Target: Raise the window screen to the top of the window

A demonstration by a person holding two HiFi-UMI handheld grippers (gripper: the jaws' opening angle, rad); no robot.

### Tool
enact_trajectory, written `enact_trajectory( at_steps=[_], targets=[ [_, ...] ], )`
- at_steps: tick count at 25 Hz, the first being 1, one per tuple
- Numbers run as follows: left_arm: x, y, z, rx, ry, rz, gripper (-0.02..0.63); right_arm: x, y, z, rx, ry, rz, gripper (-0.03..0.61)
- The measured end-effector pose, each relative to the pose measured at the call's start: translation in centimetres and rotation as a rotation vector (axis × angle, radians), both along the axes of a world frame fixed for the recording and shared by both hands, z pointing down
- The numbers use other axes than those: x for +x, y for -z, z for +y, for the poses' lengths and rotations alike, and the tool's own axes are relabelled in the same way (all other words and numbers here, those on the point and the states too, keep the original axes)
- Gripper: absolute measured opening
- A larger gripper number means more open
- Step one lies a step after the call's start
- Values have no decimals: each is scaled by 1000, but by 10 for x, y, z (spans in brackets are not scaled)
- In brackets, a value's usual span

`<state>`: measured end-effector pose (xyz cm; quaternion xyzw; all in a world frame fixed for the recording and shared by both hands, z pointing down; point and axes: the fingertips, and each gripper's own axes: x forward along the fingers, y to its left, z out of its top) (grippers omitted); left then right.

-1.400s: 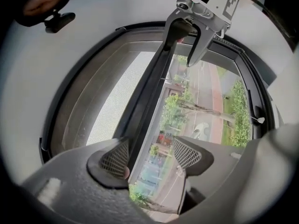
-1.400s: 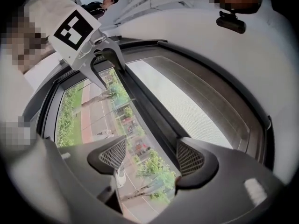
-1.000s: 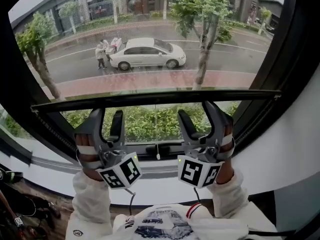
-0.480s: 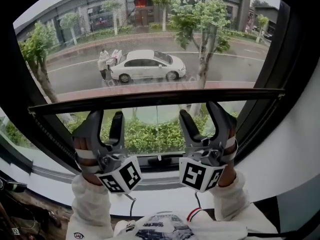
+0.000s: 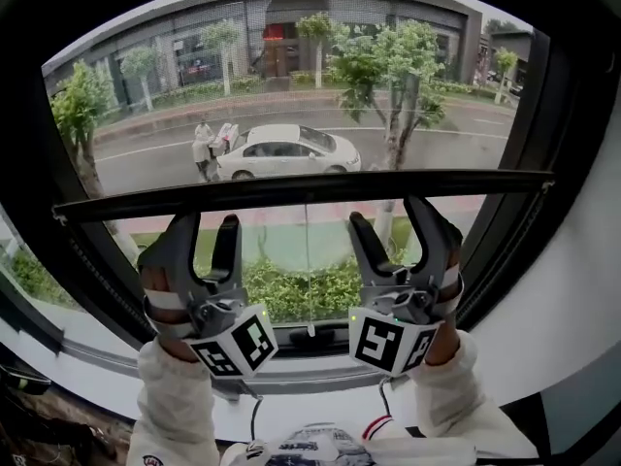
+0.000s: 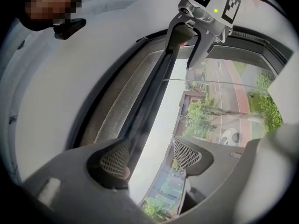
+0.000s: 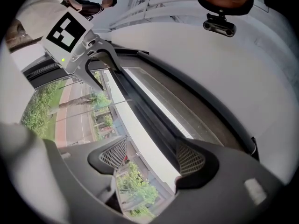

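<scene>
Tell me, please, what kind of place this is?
Most likely an upper-floor room, at a window over a city street. The dark bar of the window screen crosses the opening; outside, seen from above, are a white car on a road, street trees and a long building.

Overcast daylight pours through the window [image 5: 310,115], the interior sits dim, edges bent and vignetted by fisheye.
</scene>
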<state>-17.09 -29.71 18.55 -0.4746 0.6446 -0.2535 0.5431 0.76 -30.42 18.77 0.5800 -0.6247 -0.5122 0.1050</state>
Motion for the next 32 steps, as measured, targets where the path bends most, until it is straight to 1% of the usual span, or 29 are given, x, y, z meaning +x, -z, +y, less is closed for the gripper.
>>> enact_trajectory(
  at_steps=[6, 11, 17, 22, 26, 32],
  targets=[
    [0, 2, 0, 49, -12, 9, 302, 0, 1, -1, 46, -4, -9, 327],
    [1, 3, 2, 85, -10, -3, 301, 1, 0, 1, 80, -10, -13, 328],
    [1, 6, 0, 125, -8, -10, 301, 1, 2, 0, 111, 4, -25, 328],
    [2, 6, -1, 151, -15, -9, 301, -1, 4, 1, 121, 36, -52, 328],
    [2, 8, 0, 171, -20, -8, 301, 0, 5, 0, 148, 31, -56, 328],
    [2, 7, -1, 196, -21, -8, 301, 0, 5, 0, 167, 56, -58, 328]
  ],
)
